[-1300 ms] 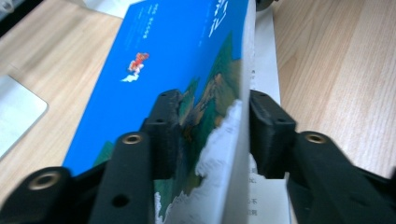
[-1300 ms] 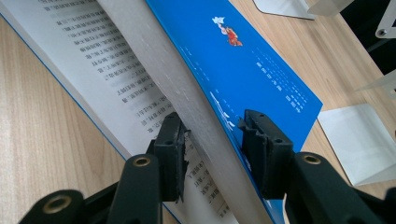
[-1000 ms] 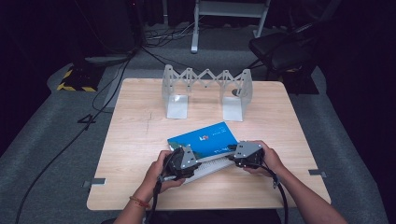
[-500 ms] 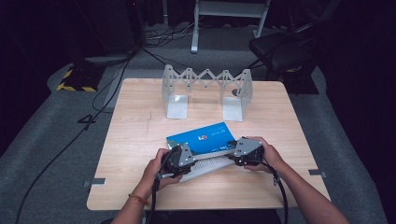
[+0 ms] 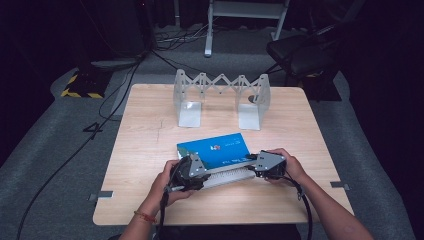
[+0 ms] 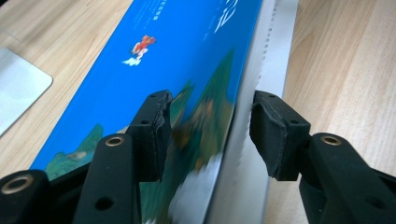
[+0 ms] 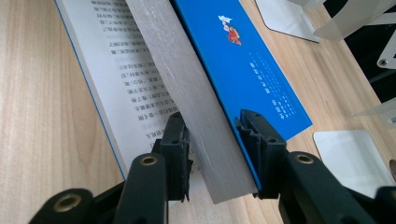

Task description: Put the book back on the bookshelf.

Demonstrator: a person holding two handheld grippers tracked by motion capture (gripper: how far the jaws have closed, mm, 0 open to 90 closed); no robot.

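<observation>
1. A blue-covered book (image 5: 215, 151) lies near the front edge of the table (image 5: 150, 125), partly opened, with a person's two hands working it from either end.

2. The left gripper (image 5: 189, 172) sits at the book's left end. In the left gripper view its jaws are spread, straddling the front cover (image 6: 187, 60) and the thick block of pages (image 6: 275, 42); one pad lies on the cover, the other stands just clear of the page edges, so nothing is pinched. Its jaws have just been opening, with the book's edge between them. The straddle looks meant to steady that end, not lift it.

3. The right gripper (image 5: 265, 165) works the opposite end. In the right gripper view its jaws have just been closing and now pinch the raised stack of pages and cover (image 7: 210, 135), pads pressed to both faces. Beneath the raised stack lies an open printed page (image 7: 109, 70), flat on the table. The grip appears intended to hold the book open, or to turn that section over.

4. Behind the book, well apart, an expanding metal book rack (image 5: 222, 97) stands upright with its end plates on the table, likely the book's destination.
</observation>
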